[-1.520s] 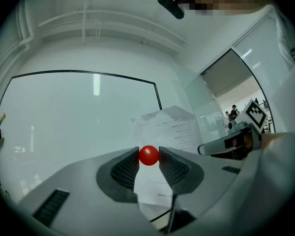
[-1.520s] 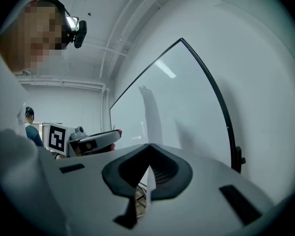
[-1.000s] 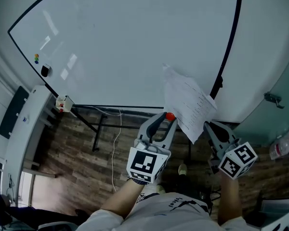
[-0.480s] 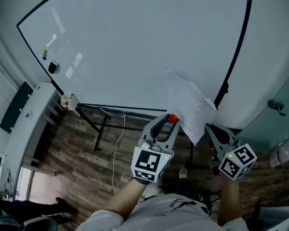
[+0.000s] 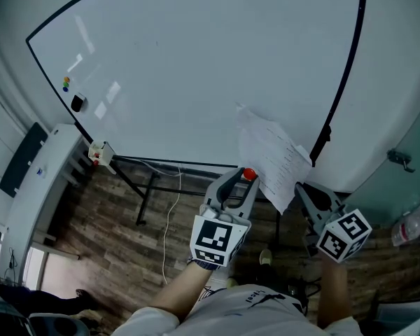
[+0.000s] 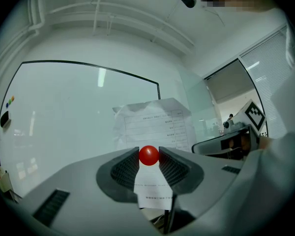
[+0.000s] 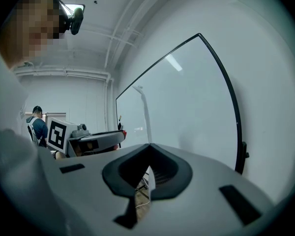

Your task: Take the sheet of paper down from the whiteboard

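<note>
A crumpled printed sheet of paper [image 5: 269, 152] hangs in front of the whiteboard [image 5: 196, 68], off its surface, near the board's right edge. My left gripper [image 5: 239, 175] is shut on a small red ball magnet [image 5: 248, 174], just left of the sheet's lower part. In the left gripper view the magnet [image 6: 148, 155] sits between the ribbed pads, with the sheet [image 6: 155, 127] behind it. My right gripper [image 5: 299, 186] is shut on the sheet's lower right corner. In the right gripper view the sheet shows edge-on as a thin white strip [image 7: 146, 119] rising from the closed jaws.
Coloured magnets [image 5: 66, 84] and a black eraser [image 5: 77, 103] sit at the board's far left, with a small box [image 5: 98, 152] on its tray end. A black stand and a white cable [image 5: 169, 215] are below. A glass wall [image 5: 399, 117] stands at the right.
The head view has shifted a little. Both grippers, the magnet and the sheet keep nearly the same places.
</note>
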Tool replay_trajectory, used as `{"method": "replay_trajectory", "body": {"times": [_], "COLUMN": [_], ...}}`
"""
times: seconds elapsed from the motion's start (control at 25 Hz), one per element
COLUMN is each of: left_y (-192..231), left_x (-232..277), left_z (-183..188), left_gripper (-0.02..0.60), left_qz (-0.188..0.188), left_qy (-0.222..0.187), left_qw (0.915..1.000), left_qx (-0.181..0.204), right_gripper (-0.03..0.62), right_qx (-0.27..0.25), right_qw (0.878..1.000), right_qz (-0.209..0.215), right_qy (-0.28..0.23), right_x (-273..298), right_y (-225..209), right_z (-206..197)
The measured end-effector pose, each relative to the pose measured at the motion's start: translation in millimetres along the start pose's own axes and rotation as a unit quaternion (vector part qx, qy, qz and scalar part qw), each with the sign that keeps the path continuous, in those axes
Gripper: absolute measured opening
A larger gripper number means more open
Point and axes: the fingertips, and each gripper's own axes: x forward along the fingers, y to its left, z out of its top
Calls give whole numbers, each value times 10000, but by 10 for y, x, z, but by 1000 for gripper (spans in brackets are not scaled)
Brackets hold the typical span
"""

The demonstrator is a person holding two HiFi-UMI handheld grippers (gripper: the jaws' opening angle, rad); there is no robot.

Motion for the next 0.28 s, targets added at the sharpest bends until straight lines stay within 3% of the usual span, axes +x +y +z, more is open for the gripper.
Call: {"method": "replay_trajectory", "body": {"times": [0.28], "left_y": [-1], "left_x": [48], "left_z": [-18], "left_gripper": [133], "left_qz": [0], "left_qy": [14], "left_qw": [10000], "left_qx": [3], "right_gripper": [14], "right_qx": [30], "right_qw": [10000], "right_qz": [45], "right_qy": [32], "right_x": [24], "right_y": [-39], "right_z": [-33]}}
